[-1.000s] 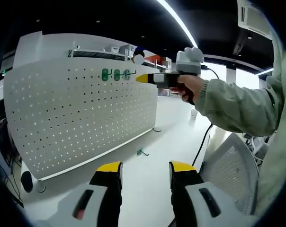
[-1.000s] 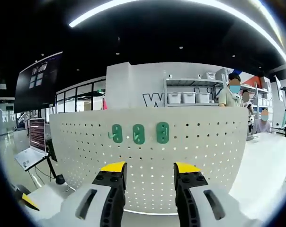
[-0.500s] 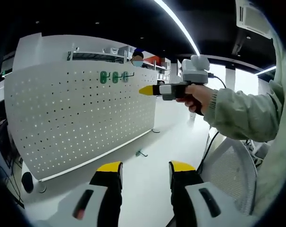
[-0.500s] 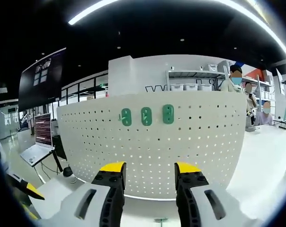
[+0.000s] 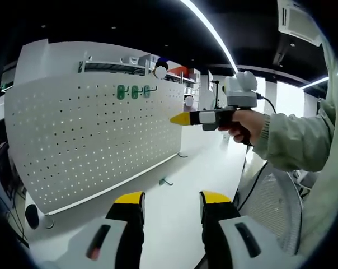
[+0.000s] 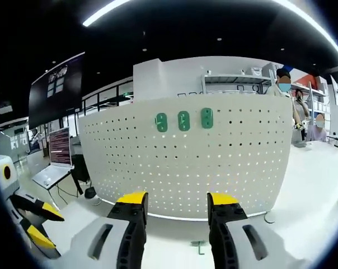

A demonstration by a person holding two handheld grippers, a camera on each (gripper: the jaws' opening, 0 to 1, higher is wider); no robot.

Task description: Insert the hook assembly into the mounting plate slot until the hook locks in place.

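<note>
Both grippers, left (image 5: 172, 204) and right (image 6: 178, 204), have parted, empty jaws. The small green metal hook (image 6: 198, 245) lies on the white tabletop (image 5: 202, 162) near the upright white perforated pegboard (image 6: 214, 162). Lower the right gripper squarely over the hook and pinch its shank, below three green mounted hooks (image 6: 183, 120).

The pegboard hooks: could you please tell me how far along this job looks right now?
Done: three green hooks sit in a row high on the white pegboard. In hand: nothing; the left gripper and right gripper are both open and empty. Left: one small hook lies on the table below the board, waiting to be picked up and inserted.
</note>
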